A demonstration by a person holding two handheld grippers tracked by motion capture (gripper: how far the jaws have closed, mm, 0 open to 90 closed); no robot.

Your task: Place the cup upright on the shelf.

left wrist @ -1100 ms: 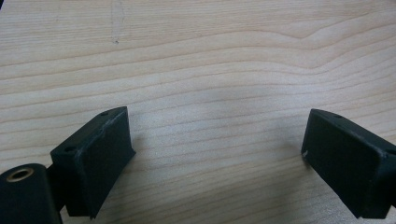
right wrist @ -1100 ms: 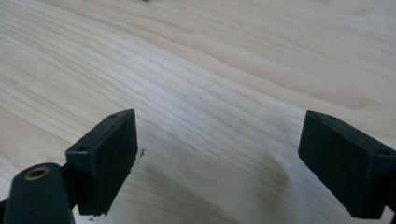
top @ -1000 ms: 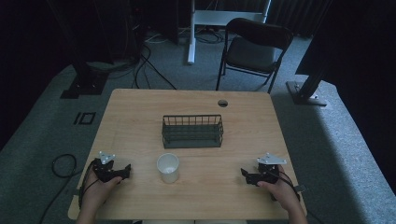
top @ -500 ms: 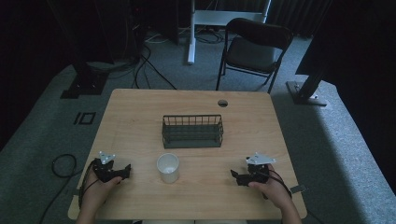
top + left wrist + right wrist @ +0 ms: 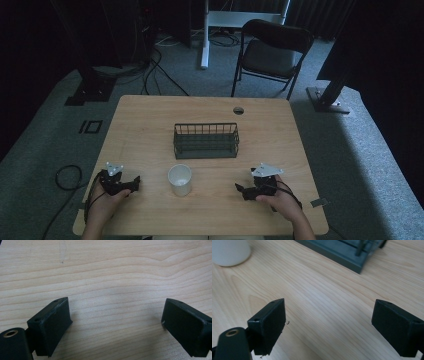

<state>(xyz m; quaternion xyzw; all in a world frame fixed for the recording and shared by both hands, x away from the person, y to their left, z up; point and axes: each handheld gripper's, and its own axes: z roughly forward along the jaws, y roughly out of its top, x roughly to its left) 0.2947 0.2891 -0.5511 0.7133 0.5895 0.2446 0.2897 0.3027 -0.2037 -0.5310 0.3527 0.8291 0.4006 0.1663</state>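
Observation:
A white cup stands upright near the middle front of the wooden table. Behind it sits a dark wire basket, which looks empty. My left gripper rests low at the front left, held by a hand, jaws wide apart over bare wood. My right gripper is at the front right, aimed left toward the cup, jaws also wide apart with nothing between them. In the right gripper view the cup shows at top left and the basket along the top.
A round cable hole lies near the table's far edge. A black folding chair stands beyond the table, with stands and cables on the grey floor around it.
My right gripper has slid leftward along the front of the table, closer to the cup. The left gripper has stayed where it was.

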